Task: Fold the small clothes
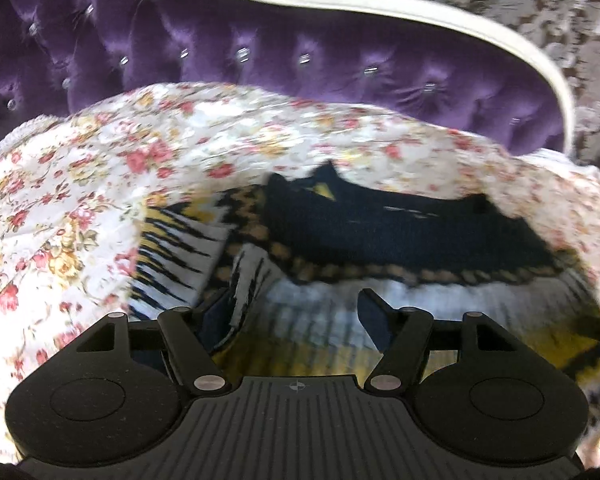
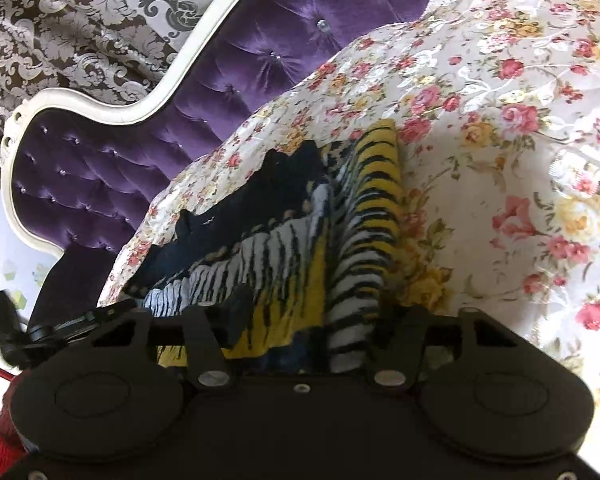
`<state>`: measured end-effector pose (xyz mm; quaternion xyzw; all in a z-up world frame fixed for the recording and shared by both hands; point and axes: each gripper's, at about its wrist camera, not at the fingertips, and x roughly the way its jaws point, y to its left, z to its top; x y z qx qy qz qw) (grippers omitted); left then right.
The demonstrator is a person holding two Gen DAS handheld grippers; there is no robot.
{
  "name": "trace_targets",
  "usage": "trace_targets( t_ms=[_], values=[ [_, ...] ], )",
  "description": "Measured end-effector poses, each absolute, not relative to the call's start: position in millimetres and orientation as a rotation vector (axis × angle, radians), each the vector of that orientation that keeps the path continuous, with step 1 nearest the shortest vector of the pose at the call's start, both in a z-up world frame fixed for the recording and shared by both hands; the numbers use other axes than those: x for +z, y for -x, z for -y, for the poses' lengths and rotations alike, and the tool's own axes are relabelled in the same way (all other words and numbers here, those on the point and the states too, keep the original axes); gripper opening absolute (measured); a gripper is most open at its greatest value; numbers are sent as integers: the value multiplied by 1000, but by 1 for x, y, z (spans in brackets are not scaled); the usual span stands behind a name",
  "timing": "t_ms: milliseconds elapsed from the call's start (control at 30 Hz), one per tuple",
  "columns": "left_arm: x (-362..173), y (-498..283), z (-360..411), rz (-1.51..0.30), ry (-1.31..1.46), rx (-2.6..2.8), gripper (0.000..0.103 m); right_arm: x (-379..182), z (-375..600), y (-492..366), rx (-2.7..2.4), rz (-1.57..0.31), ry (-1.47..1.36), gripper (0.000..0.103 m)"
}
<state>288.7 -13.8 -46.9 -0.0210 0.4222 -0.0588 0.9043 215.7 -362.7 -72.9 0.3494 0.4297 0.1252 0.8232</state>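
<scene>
A small knitted sweater [image 1: 400,236] in navy, yellow and white zigzag stripes lies bunched on a floral bedspread [image 1: 80,184]. My left gripper [image 1: 296,312] stands over its striped hem. Blurred cloth fills the gap between the pads, and a raised edge rests against the left finger [image 1: 216,314]. In the right wrist view the sweater [image 2: 284,248] rises to my right gripper [image 2: 316,312]. Yellow and striped folds are packed between its jaws. The left finger [image 2: 238,308] presses into the yellow part, and a striped fold hides the other finger.
A purple tufted headboard [image 1: 260,60] with a white frame [image 2: 112,108] stands behind the bed. Patterned curtains [image 2: 68,32] hang beyond it. A lace-edged floral pillow [image 2: 500,12] lies at the upper right. A red sleeve [image 2: 0,436] shows at the lower left.
</scene>
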Motion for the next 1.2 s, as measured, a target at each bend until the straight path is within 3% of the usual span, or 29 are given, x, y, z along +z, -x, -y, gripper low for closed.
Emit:
trace_targets(
  t_ms=[467, 633, 833, 1200],
  values=[
    [-42, -230, 64, -795, -46, -244, 67, -74, 365, -213, 270, -916, -793, 56],
    [-59, -248, 50, -806, -108, -202, 67, -73, 363, -213, 268, -919, -777, 56],
    [-75, -304, -2, -841, 94, -55, 66, -75, 365, -214, 273, -924, -794, 57],
    [-35, -265, 46, -799, 29, -218, 66, -76, 364, -217, 299, -920, -804, 66]
  ],
)
